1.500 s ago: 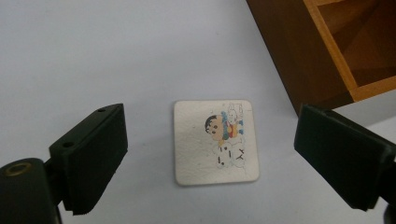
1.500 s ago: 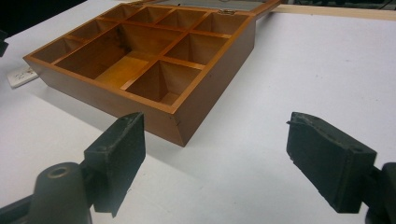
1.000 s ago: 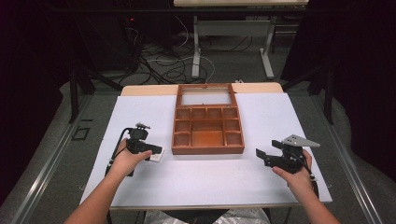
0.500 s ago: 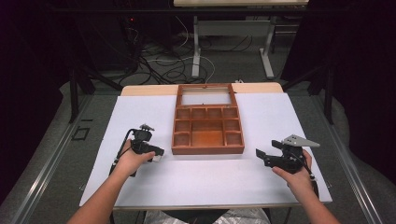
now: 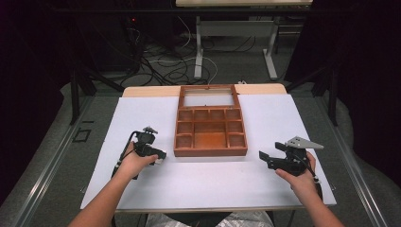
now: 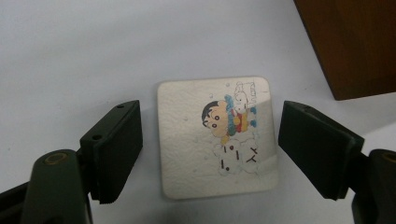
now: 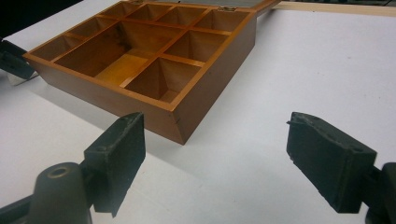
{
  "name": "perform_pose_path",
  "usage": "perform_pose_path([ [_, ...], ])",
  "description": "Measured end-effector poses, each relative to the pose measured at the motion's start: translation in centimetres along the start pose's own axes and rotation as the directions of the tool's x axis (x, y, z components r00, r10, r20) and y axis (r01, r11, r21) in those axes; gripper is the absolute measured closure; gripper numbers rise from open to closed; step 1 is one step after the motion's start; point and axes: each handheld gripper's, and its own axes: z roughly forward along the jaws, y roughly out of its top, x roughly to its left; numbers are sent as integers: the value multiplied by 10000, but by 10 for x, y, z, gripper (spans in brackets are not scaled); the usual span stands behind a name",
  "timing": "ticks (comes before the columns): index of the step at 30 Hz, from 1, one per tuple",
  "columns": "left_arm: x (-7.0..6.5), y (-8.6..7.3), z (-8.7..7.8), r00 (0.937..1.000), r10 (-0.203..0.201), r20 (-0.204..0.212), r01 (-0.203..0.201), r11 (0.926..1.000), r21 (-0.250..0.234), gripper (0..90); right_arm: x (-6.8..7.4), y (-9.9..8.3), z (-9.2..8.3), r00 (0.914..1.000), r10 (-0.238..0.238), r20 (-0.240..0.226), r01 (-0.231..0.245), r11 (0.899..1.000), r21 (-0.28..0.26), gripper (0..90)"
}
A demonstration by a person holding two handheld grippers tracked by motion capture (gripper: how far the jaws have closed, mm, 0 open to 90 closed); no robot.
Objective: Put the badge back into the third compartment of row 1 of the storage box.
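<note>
The box (image 5: 210,124) is reddish-brown wood, its big middle compartment paler orange. Just left of the box lies a cream card (image 6: 217,135) printed with a cartoon child in red, yellow and blue. Both sit on a white sheet (image 5: 142,113); the grippers' jaws are black.

1. The only printed matter is on a small square card (image 6: 217,137) lying flat on the white table cover (image 6: 70,46), seen in the left gripper view between the two black jaws.
2. The card carries a colour cartoon of a child figure with black hair; no brand name goes with it.
3. At about 5 o'clock from the figure, hand-drawn outlined marks run sideways; a "Y" or "X" shape is guessable, but no word reads with certainty.
4. At about 1 o'clock from the figure, a faint outlined line of characters runs along the card's edge, too small and pale to read.
5. The wooden box (image 5: 210,126) bears no legible label or number.
</note>
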Motion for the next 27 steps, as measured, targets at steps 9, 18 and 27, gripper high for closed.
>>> perform_pose_path([
  [9,-5,0,1,9987,300,-408,-294,9994,159,235,0,0,0,10000,-17,7,17,10000,-39,191],
  [18,-7,1,1,9988,190,-443,-181,9996,214,258,0,0,0,10000,-29,1,29,10000,-40,191],
  [27,-8,1,-1,9990,144,-425,-134,9997,225,325,0,0,1,10000,-32,16,32,10000,-26,191],
])
